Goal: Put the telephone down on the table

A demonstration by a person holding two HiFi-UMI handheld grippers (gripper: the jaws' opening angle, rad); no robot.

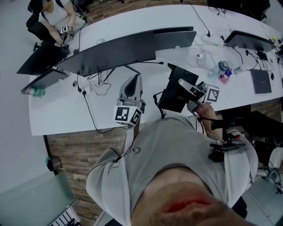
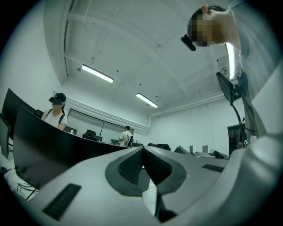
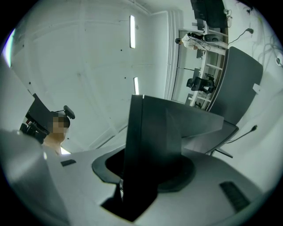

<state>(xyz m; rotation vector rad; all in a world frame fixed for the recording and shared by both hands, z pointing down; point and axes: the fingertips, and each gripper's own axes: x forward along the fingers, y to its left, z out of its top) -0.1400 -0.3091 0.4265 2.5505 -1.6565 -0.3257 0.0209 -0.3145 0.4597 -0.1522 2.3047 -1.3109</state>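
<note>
Right gripper view: right hand-held gripper [image 3: 148, 174] clamps the black telephone [image 3: 152, 132]. Head view alone shows the white tabletop [image 1: 66, 110] beneath. Left hand-held gripper [image 2: 142, 155] closed, empty.

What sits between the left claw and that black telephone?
Head view: only bare white table separates the left gripper from the telephone, plus a thin black cord beside the telephone.

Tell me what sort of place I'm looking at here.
Most likely a shared office or lab: a long white desk carries a row of monitors and trailing cables, another person works at its far end, and strip lights line the ceiling.
</note>
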